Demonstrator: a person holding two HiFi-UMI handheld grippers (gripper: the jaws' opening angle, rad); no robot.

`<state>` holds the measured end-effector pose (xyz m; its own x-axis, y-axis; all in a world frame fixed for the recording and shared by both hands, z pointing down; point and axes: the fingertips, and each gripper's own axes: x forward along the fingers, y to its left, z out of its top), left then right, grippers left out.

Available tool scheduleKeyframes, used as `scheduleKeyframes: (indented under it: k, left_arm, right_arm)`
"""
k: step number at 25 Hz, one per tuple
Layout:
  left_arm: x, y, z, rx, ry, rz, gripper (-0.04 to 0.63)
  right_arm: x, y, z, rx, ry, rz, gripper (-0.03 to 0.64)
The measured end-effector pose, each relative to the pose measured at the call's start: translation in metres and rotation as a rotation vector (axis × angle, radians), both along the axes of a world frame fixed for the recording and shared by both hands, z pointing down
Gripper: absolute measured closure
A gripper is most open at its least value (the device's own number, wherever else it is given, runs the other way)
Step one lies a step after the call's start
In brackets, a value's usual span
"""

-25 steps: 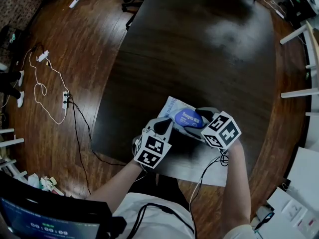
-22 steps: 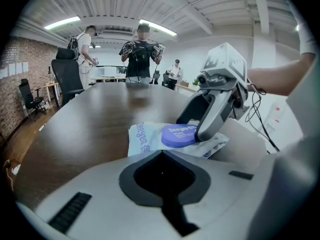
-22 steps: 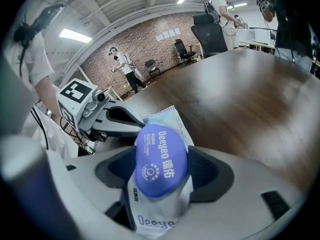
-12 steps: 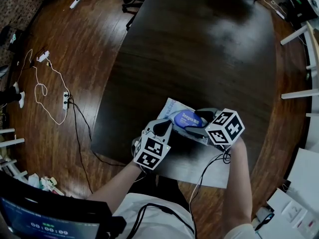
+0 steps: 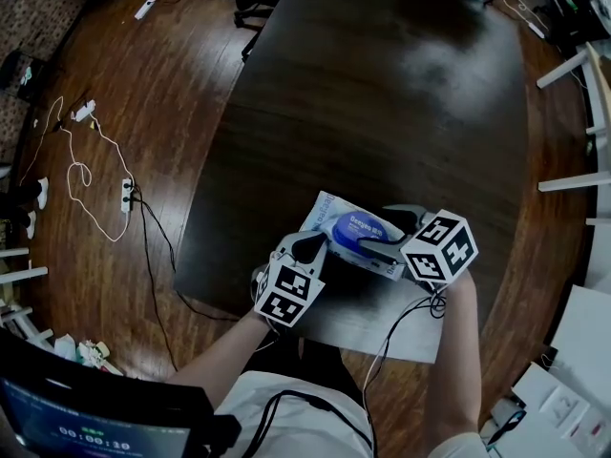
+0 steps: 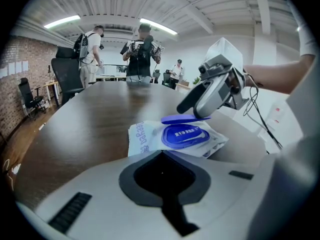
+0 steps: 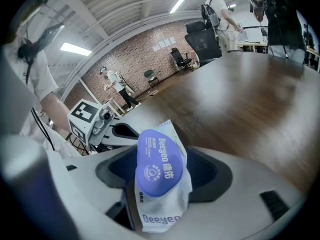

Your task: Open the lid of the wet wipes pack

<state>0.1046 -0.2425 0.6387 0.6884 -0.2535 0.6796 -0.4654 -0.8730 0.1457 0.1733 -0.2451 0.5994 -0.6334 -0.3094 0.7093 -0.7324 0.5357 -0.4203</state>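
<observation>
Pinching blue "Deeyeo" wipes lid (image 7: 159, 160): right gripper (image 5: 378, 247).

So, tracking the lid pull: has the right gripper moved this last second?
Yes. The right gripper, shut on the wet wipes pack's lid, shifted slightly right toward the table's right edge.

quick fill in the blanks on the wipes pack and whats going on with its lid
1. The wet wipes pack lies ___ the dark table.
2. Its lid is ___ in colour.
3. The lid is raised at one edge, pinched by the ___ tool.

Missing words: on; blue; right
</observation>
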Motion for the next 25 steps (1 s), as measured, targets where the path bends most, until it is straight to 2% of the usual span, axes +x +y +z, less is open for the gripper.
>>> scheduleKeyframes:
  k: [5,11,25]
  left_arm:
    - [0.001,0.000,0.000,0.001,-0.001,-0.001,0.594]
    - [0.001,0.000,0.000,0.005,0.002,-0.003,0.594]
    - [-0.001,-0.001,-0.001,-0.002,0.020,-0.034,0.594]
  right_arm:
    - [0.018,-0.016,-0.016,0.056,-0.048,0.093,0.296]
    - [0.057,-0.042,-0.028,0.173,-0.044,0.286,0.296]
    - [0.104,-0.065,-0.003,0.257,-0.037,0.572,0.296]
